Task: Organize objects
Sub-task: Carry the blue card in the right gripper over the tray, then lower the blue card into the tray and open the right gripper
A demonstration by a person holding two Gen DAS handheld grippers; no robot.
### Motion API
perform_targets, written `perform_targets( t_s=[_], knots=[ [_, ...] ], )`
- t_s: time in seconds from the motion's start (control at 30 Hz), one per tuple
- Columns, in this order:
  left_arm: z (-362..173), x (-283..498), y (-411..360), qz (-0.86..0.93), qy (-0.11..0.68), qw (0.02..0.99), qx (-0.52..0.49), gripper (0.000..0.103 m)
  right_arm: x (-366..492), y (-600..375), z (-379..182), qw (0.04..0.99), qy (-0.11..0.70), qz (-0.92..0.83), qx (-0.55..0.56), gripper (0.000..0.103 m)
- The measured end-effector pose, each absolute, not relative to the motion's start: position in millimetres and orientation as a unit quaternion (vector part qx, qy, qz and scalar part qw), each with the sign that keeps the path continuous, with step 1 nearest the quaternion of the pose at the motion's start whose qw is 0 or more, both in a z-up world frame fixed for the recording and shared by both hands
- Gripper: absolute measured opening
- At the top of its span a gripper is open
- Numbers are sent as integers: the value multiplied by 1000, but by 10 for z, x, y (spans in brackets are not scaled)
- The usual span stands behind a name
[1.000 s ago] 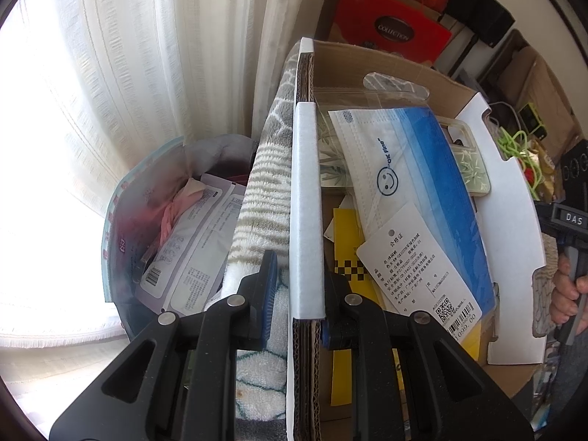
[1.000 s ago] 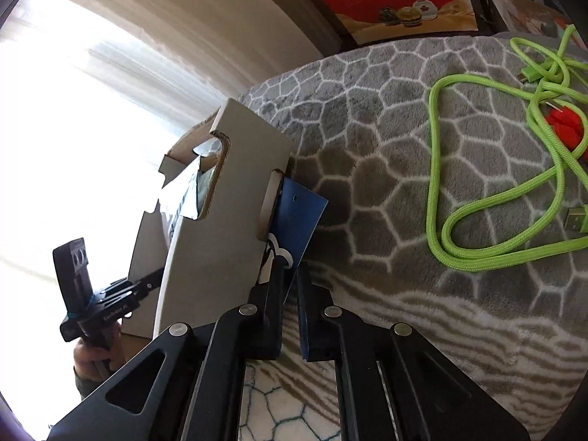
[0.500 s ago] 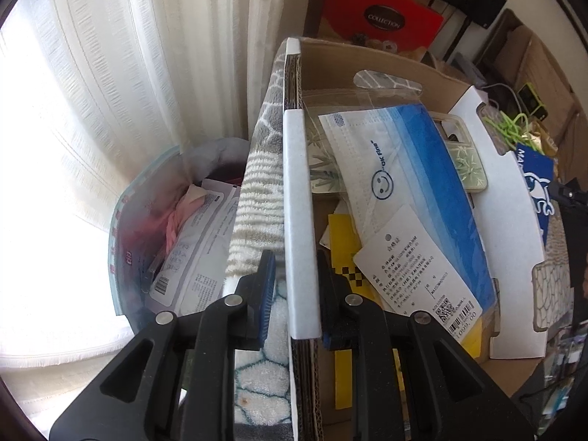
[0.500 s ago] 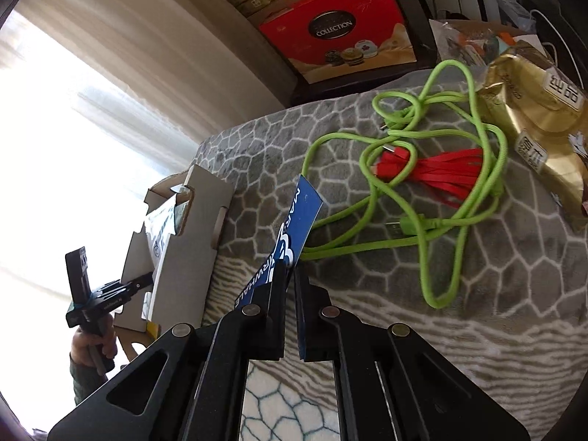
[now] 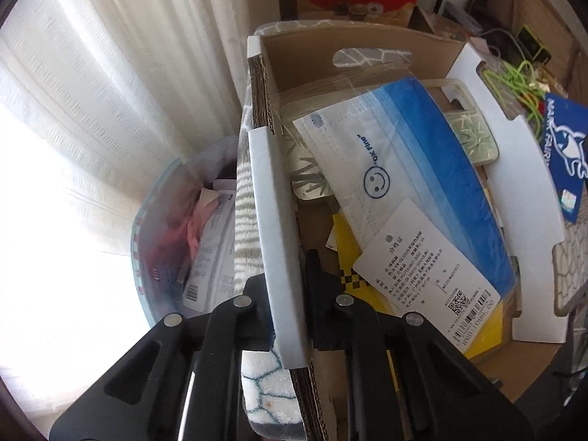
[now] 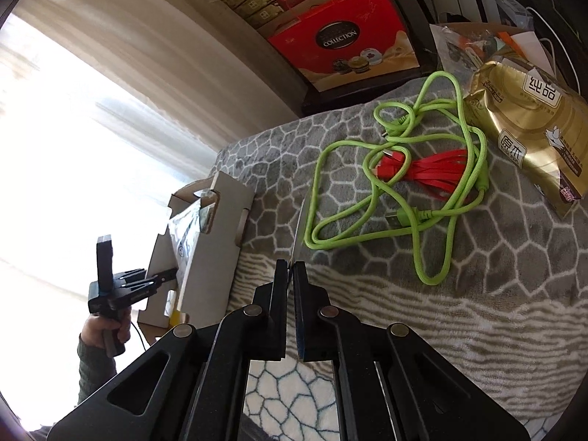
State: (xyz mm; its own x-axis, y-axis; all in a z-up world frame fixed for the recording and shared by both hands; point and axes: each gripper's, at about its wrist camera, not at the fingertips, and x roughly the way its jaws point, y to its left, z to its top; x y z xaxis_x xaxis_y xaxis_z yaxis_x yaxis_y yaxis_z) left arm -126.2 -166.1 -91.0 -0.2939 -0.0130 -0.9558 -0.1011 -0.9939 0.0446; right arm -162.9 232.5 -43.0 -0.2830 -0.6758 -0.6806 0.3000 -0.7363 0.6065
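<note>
Gripping the white-faced corrugated side wall point(image 5: 273, 242) of the open brown cardboard box point(image 5: 360, 42), our left gripper point(image 5: 288, 286) has its black fingers point(image 5: 319, 279) closing on that wall from both sides, one outside and one inside the box. Our right gripper point(image 6: 290, 275) has its fingers pressed together on a thin dark-blue card point(image 6: 298, 228), which we see edge-on from that wrist; from the left wrist the same blue card with white lettering point(image 5: 564, 147) shows beyond the box's far white flap point(image 5: 514, 191), outside the box and above the blanket.

Inside the box, nearest us, lies a yellow sheet with a black checker strip point(image 5: 352, 275). On it rests a clear packet holding a blue-and-white face mask with a smiley print point(image 5: 415, 169), and a white paper tag with a barcode point(image 5: 430, 272) lies on the packet. Under the packet a pale patterned phone case point(image 5: 474, 136) shows, though we cannot tell its material for sure.

The box stands on a grey fleece blanket with a white cell pattern point(image 6: 367, 228). Farther out on the blanket a lime-green braided cable point(image 6: 404, 169) lies in loose loops around a bundle of flat red cable point(image 6: 430, 172), and just beside them sits a gold plastic tissue pack point(image 6: 529, 132). A red gift box printed "COLLECTION" point(image 6: 341, 47) stands beyond the blanket's edge. To the left of the box a clear bag of papers point(image 5: 191, 235) sits against the white curtain point(image 5: 121, 84).
</note>
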Motion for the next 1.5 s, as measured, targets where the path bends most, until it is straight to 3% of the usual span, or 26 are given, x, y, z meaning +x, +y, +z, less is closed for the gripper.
perform_targets(
  t_s=[0.77,1.17,1.3,1.5],
  knots=[
    [-840,-1286,-963,808,54,71,-582,11,-1398,2063,230,399,-206,-759,471,2],
    [-815,-1245,-558,806,63,102,-580,12,-1325,1367,-448,442,-138,-699,545,2],
    [-809,-1153,-490,807,70,108,-576,13,-1285,1295,-622,405,-78,-712,567,4],
    [-837,-1161,-575,811,45,118,-571,14,-1315,1865,-166,352,-73,-785,505,28]
  ],
)
